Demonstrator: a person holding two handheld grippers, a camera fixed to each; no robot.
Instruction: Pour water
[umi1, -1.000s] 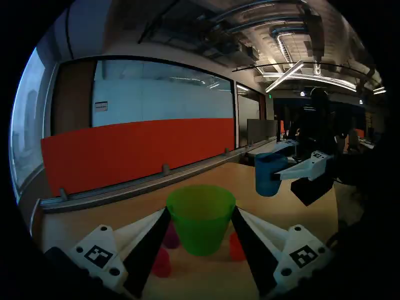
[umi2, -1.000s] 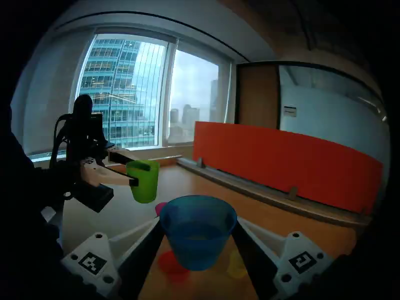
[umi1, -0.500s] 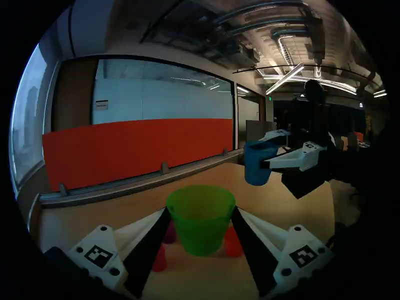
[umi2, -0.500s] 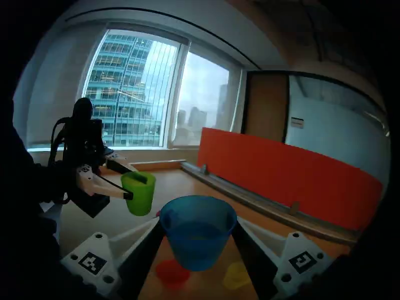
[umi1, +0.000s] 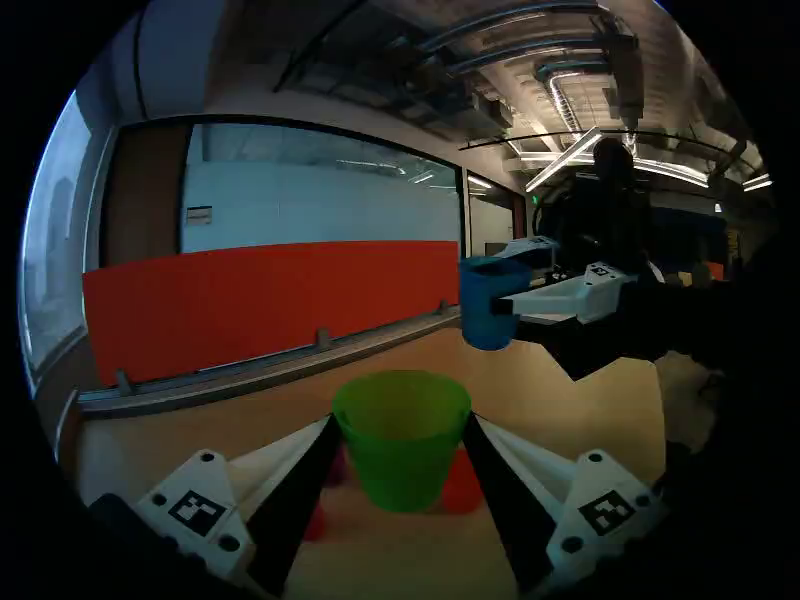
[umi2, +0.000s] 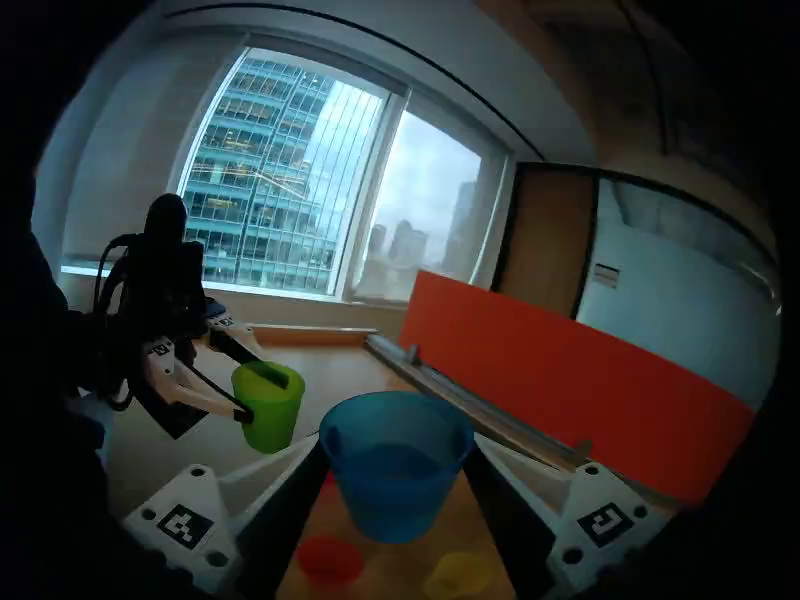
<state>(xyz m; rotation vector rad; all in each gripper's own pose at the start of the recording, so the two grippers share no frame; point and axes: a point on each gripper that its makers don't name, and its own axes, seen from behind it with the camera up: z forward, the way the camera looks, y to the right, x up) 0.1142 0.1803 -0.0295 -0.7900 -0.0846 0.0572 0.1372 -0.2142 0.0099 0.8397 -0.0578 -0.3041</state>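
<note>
- The left gripper (umi1: 400, 428) is clenched on a green plastic cup (umi1: 402, 445); both fingers press on its sides just under the rim, and the cup stands upright between them.
- The right gripper (umi2: 397, 452) grasps a blue plastic cup (umi2: 395, 485) in the same way, one finger on each side; this cup is also upright.
- Water (umi2: 395, 462) lies in the blue cup; its surface is well below the rim.
- Whether anything is in the green cup I cannot tell; in the left gripper view the inside is hidden by the rim, and in the right gripper view it is too small and shaded.
- In the left gripper view the blue cup hangs higher than the green one and to its right, apart from it; the two cups do not touch.
- Both cups are held in the air above a wooden table (umi1: 560, 390).
- Small cups stand on the table under the grippers: a red one (umi2: 328, 555) and a yellow one (umi2: 455, 575) below the blue cup.
- An orange partition (umi1: 270, 300) runs along the far edge of the table; a large window (umi2: 300, 220) is behind the left gripper in the right gripper view.
</note>
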